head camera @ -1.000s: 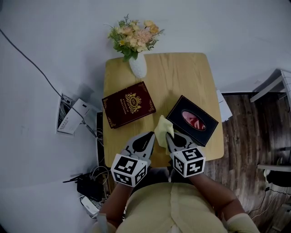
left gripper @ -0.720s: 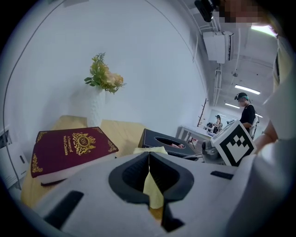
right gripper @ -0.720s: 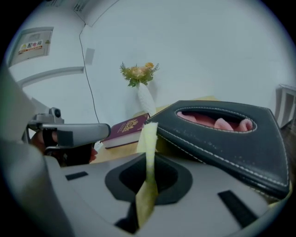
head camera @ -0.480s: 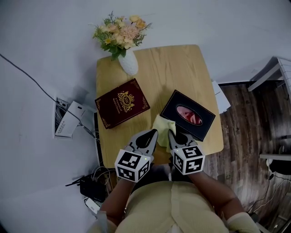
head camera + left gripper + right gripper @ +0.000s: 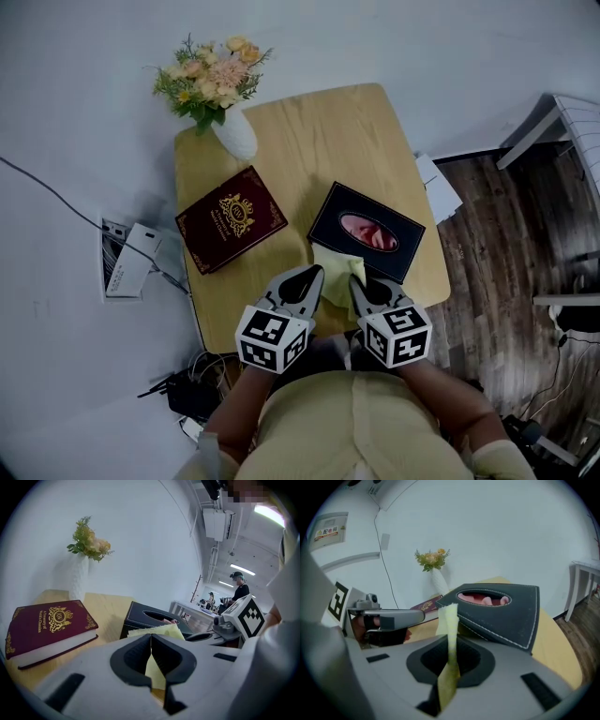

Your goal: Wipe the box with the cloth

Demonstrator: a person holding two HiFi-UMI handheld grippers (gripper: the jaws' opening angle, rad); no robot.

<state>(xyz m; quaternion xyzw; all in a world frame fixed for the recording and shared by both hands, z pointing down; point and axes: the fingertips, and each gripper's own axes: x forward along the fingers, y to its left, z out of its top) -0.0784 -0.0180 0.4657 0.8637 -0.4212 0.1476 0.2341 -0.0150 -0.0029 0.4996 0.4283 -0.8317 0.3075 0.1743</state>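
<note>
In right gripper (image 5: 449, 662), yellow cloth (image 5: 449, 620)

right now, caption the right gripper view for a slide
Right gripper shut on a pale yellow cloth in front of the black stitched tissue box

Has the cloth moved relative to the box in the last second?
Yes. The cloth, held by the right gripper, has shifted rightward, from beside the box's left corner to along its near edge.

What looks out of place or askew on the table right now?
Nothing looks spilled or damaged. The box and book lie skewed to the table edges; the vase stands upright. The right gripper holds the cloth by the box's near side.
</note>
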